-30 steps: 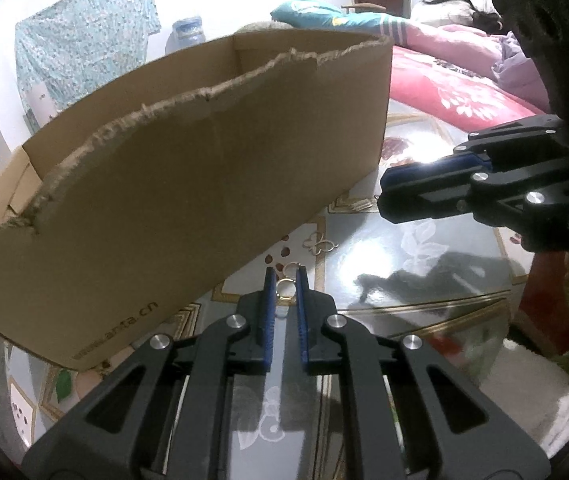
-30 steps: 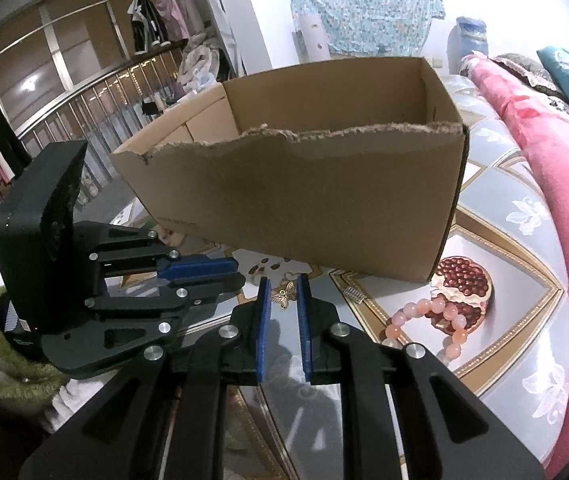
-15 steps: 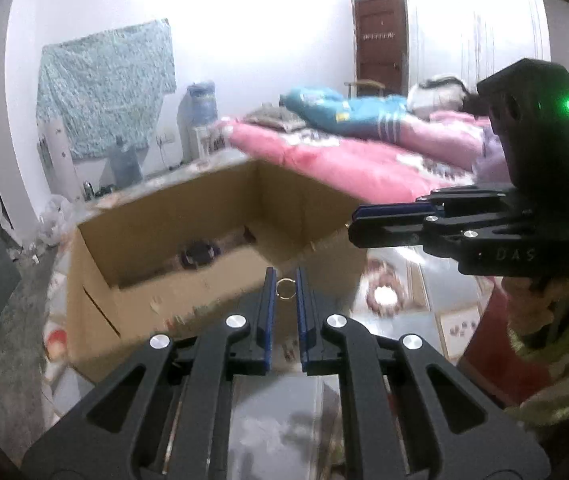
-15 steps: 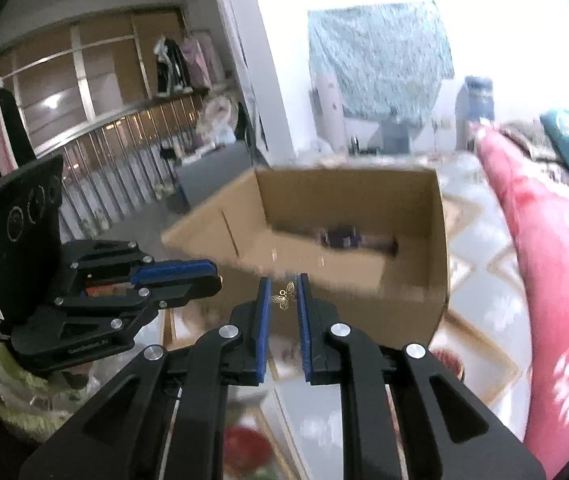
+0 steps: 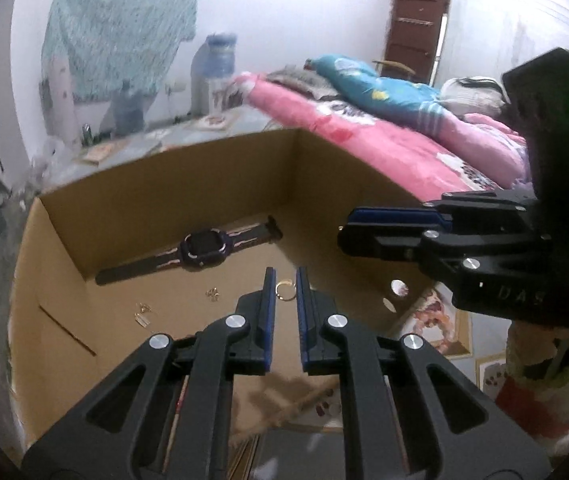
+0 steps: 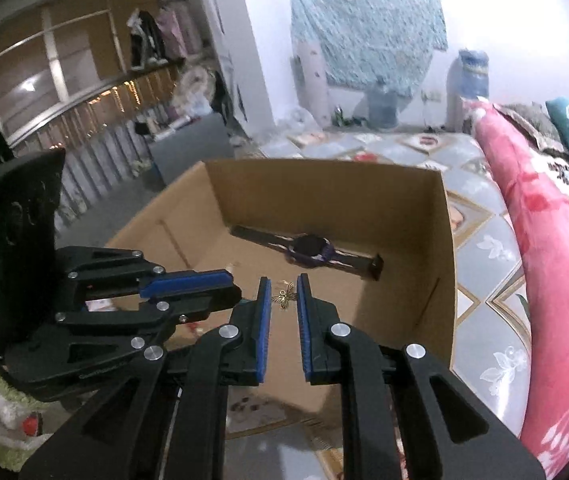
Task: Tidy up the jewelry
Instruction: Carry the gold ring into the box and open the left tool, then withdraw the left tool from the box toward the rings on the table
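Observation:
My left gripper (image 5: pixel 284 290) is shut on a small gold ring (image 5: pixel 285 290) and holds it above the open cardboard box (image 5: pixel 156 184). My right gripper (image 6: pixel 284 295) is shut on a gold butterfly charm (image 6: pixel 285 296), also above the box (image 6: pixel 324 184). On the box floor lie a dark wristwatch (image 5: pixel 204 246), which also shows in the right wrist view (image 6: pixel 310 250), and small gold earrings (image 5: pixel 142 312). Each gripper shows in the other's view, the right one (image 5: pixel 368 232) at right and the left one (image 6: pixel 200 292) at left.
A pink bed (image 6: pixel 556 260) runs along the right side. The patterned floor mat (image 6: pixel 484 320) lies under the box. A water jug (image 5: pixel 214 76) and a teal cloth (image 5: pixel 120 40) stand at the far wall. A railing (image 6: pixel 96 136) is at the left.
Both grippers rose from floor level beside the box to above its open top, each still holding its piece. The box interior with the watch is now in view.

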Action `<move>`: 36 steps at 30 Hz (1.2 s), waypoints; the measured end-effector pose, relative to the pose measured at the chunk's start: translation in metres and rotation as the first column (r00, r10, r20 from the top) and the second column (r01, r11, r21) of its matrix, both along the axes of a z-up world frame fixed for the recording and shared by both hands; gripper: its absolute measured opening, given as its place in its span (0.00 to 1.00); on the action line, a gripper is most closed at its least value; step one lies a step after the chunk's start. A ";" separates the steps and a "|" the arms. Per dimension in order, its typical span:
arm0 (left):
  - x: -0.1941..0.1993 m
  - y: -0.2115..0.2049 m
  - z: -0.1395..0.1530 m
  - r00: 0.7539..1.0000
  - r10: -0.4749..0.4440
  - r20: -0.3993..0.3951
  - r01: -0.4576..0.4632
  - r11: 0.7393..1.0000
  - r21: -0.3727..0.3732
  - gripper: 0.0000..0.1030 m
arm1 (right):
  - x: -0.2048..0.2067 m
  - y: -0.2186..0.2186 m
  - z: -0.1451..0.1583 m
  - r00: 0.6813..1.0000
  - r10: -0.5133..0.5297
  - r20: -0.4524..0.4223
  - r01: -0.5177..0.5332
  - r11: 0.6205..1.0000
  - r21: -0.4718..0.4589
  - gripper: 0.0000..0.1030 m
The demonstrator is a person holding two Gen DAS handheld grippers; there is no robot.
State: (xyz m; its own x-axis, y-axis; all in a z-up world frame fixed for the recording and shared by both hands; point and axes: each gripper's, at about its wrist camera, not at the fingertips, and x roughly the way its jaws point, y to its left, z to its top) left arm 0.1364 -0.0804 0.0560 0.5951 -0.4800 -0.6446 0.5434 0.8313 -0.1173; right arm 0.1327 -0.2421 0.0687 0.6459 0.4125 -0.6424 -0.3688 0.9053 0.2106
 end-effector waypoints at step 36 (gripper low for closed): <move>-0.116 0.028 -0.028 0.993 -0.112 0.045 0.116 0.988 -0.100 0.30 | -0.107 -0.031 -0.044 0.992 -0.080 -0.095 0.091 0.989 0.116 0.25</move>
